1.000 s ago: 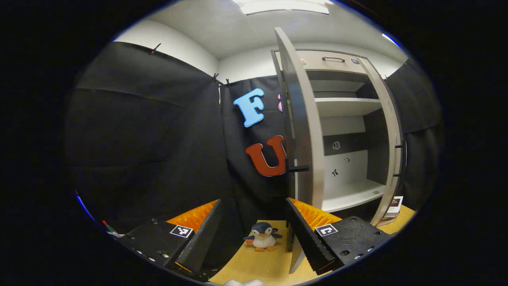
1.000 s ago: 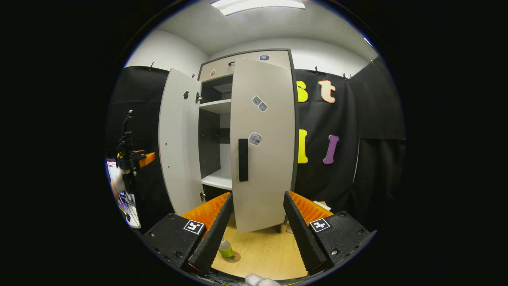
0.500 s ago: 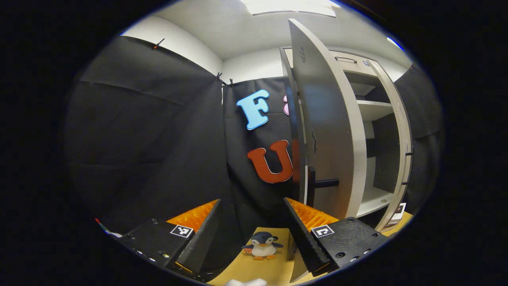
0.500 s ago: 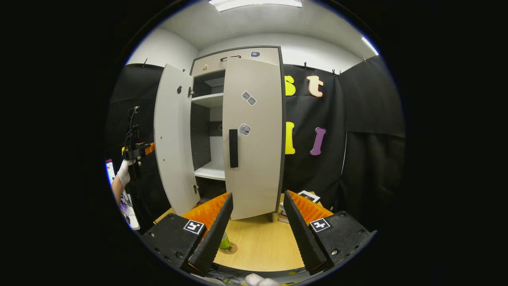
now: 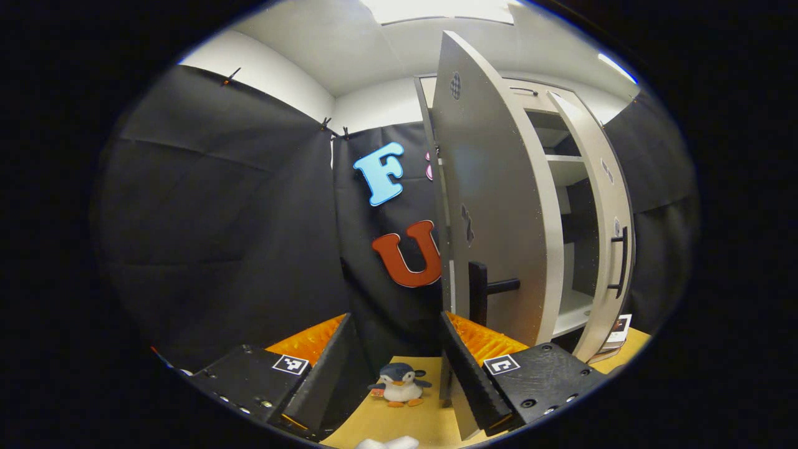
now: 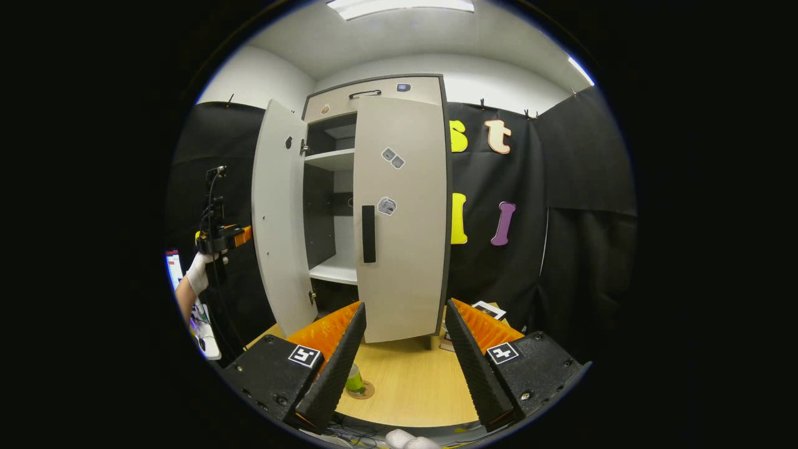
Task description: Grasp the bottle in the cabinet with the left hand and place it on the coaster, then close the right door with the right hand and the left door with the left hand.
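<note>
Your bottle (image 6: 355, 378) stands on the coaster (image 6: 363, 390) at the lower middle of the right gripper view, partly hidden behind that gripper's near finger, on the wooden counter (image 6: 411, 383) in front of the cabinet (image 6: 374, 100).

In the same view the right door (image 6: 402, 218) sits flat against the cabinet front at frame centre, with its dark handle (image 6: 368, 234) along its left edge. The left door (image 6: 278, 218) stands ajar to the left of it, and between the two you can see a shelf (image 6: 333, 159) above and the cabinet floor (image 6: 336, 271) below.

Your left gripper (image 6: 224, 238) shows at the left edge of that view, held in your gloved hand (image 6: 198, 274), just beside the outer face of the left door; you cannot tell from there whether it touches the door.

In the left gripper view the left door (image 5: 492, 206) fills the centre right, its handle (image 5: 483, 296) just above the tip of the right-hand finger. The left gripper (image 5: 396, 355) has its jaws wide apart with nothing between them. A toy penguin (image 5: 399, 385) sits on the counter at bottom centre.

Your right gripper (image 6: 399, 349) hangs low in its own view, jaws spread and empty, apart from the cabinet. A small stack of books (image 6: 489, 310) lies on the counter to the right of the right door.
</note>
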Available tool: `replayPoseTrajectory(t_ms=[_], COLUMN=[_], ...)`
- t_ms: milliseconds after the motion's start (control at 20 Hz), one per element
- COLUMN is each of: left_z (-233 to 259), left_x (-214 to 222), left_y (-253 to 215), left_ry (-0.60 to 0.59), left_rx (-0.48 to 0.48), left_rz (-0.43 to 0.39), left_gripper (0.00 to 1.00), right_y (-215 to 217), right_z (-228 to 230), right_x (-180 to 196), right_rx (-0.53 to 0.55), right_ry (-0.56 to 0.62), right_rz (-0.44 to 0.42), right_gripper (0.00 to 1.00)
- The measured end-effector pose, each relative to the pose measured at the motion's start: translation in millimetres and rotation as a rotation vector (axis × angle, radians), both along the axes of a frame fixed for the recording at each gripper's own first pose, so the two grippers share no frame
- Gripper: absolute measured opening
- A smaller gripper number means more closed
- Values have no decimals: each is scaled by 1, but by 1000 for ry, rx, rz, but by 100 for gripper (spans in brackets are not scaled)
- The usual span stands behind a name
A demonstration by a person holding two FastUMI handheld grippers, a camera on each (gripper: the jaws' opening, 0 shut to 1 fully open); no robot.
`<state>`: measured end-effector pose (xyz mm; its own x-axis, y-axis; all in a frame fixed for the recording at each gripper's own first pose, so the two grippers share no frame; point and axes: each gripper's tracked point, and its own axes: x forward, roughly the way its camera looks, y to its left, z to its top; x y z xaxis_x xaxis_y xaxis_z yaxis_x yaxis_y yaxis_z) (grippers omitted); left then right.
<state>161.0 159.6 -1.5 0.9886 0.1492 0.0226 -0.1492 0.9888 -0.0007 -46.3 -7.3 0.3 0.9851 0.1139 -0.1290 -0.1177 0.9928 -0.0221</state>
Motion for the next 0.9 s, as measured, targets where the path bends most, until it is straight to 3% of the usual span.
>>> replayPoseTrajectory(t_ms=[350,400,450,500,900], left_z=[0,1,2,3,16], left_x=[13,17,20,20,8], left_y=[-70,-81,-89,-96,-109], left_ry=[11,11,9,6,6], left_rx=[-16,-9,4,13,-16], left_rz=[-127,-146,-158,-174,-240], left_gripper=[86,91,87,96,95], right_y=[-18,-21,-22,-24,-28], right_z=[1,1,1,1,8], right_x=[0,1,-1,-2,-10], right_rx=[12,11,10,9,8], right_ry=[1,2,2,1,-32], right_rz=[-53,-60,-67,-76,-125], right_gripper=[80,80,80,80,80])
